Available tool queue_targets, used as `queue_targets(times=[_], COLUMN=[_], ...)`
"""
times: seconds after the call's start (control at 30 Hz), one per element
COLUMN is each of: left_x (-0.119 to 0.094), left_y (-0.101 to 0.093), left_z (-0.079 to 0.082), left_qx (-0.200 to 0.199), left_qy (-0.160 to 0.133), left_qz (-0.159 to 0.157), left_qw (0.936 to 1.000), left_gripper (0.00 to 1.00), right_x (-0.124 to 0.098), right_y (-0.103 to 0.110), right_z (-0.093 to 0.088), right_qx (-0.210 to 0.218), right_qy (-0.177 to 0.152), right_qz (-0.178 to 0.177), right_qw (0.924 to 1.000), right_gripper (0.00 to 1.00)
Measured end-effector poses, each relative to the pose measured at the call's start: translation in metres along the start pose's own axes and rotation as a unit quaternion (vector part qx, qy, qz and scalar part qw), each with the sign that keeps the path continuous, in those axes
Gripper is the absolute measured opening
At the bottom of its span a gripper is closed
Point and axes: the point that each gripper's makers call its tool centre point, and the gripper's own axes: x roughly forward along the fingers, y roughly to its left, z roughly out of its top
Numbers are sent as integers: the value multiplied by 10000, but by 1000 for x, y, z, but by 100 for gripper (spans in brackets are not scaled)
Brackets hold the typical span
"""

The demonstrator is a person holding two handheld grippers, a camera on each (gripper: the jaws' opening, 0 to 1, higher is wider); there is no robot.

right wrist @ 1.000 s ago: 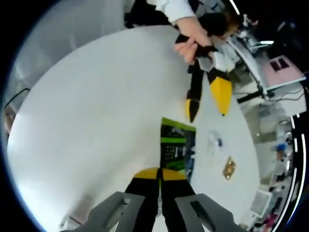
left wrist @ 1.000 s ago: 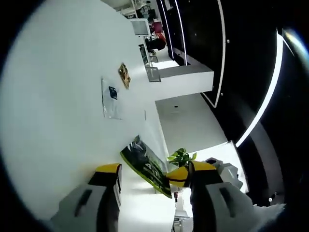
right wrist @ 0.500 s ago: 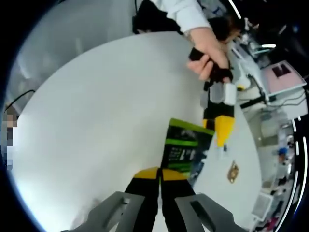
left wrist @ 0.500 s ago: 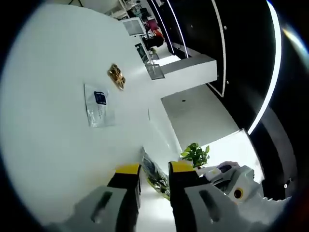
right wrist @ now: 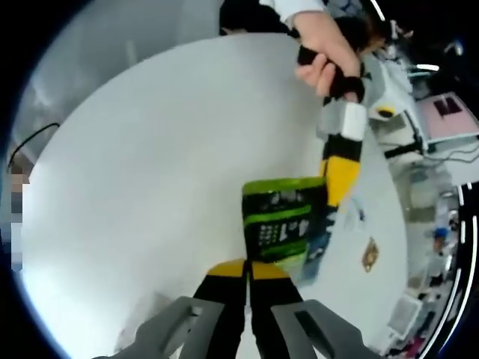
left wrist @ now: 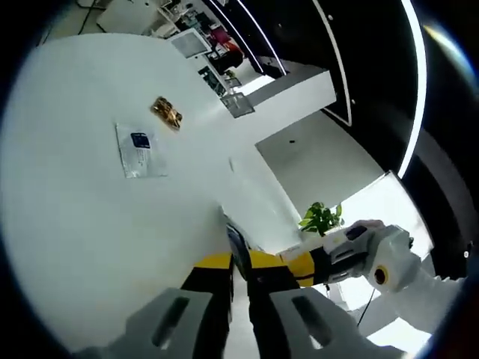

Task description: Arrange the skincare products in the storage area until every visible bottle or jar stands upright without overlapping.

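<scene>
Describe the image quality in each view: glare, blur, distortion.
Left gripper view: strong fisheye bending; the white table is washed out by glare, the bright window area behind the plant overexposed, and the sachet print too soft to read. Right gripper view: the green packet is slightly motion-blurred, and the table edge curves heavily.

A glossy green packet point(right wrist: 284, 228) looks like plastic film; the white table point(right wrist: 150, 179) is smooth and matt.
</scene>
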Motion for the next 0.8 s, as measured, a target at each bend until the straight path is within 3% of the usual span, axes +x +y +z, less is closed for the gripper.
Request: queue_targets(times=[0.17,0.4,0.53,0.7,0.8], left_x=[-2,2,3,3,2], left_y=[3,1,-2,0,-1], left_z=[-10,-20,-30,-34,-39], left_qx=[41,-510,-503,-917,-951], left_qy=[-47,-110,4,-93,-108], left_qz=[159,131,120,84,94], left_qw=[9999,9986,9987,9957,9954], left_gripper=[0,0,0,0,0], right_x=[-2,5,5,7,8], right_y=[2,16,23,28,31], right_z=[-2,-8,-9,-8,-8], right_qx=[24,-76,-298,-118,-110], right_qy=[164,427,635,573,586], right_qz=[-29,71,185,220,211], right_qw=[9999,9990,9974,9980,9980], right_gripper=[0,0,0,0,0])
